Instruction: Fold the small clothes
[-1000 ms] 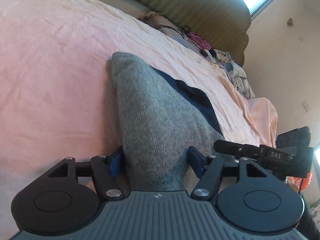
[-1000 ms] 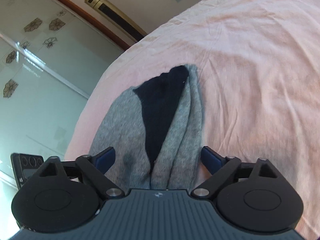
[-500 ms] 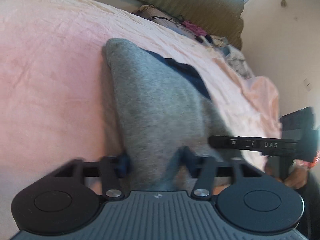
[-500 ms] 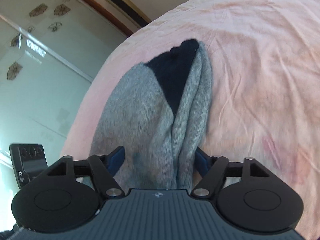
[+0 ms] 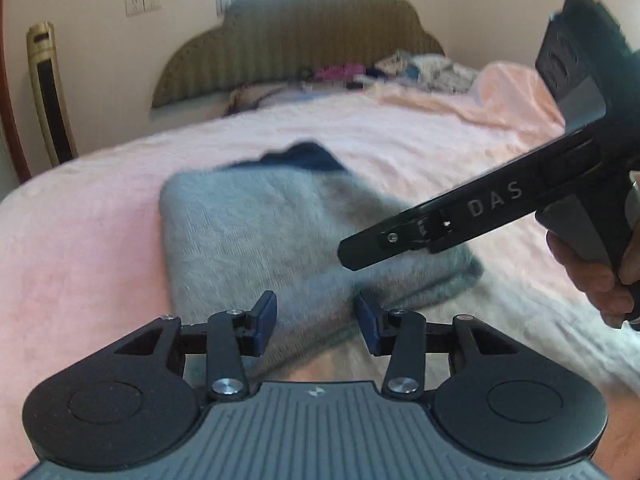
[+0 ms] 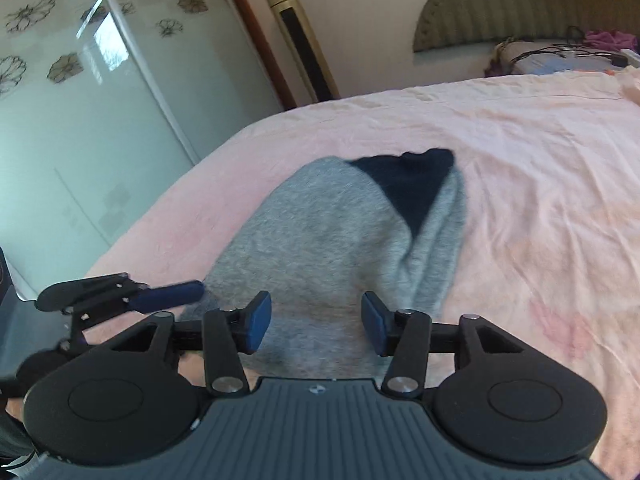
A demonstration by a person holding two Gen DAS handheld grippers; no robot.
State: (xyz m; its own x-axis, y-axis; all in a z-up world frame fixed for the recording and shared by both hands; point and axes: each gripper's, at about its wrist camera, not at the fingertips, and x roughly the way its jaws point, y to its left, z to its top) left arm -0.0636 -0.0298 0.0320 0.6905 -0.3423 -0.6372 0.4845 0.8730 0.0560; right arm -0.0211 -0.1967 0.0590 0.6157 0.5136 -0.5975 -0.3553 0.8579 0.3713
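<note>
Grey sock (image 6: 320,240) w/ navy heel lies on pink bed (image 6: 540,160), folded over approx. in half. Left gripper (image 5: 316,320) & right gripper (image 6: 316,322) both spread, empty, near its edge. Prob. only tidying left.

- Garment (image 6: 320,240): grey knit cloth, soft and fuzzy, matt; a dark navy cloth patch (image 6: 416,188) at its far end.
- Sheet (image 6: 540,160): pink cloth, matt, finely creased.
- Left gripper (image 5: 316,320): matt black plastic, ribbed grey housing, shiny metal pivot screws, blue pads (image 5: 266,322) that look rubbery.
- Right gripper (image 6: 316,322): same matt black plastic, metal screws, blue pads (image 6: 258,322).
- Headboard (image 5: 296,44): olive ribbed upholstery, matt.
- Door (image 6: 80,92): frosted glass, glossy, with flower prints.
- Tower unit (image 6: 300,36): glossy gold casing with a dark panel.
</note>
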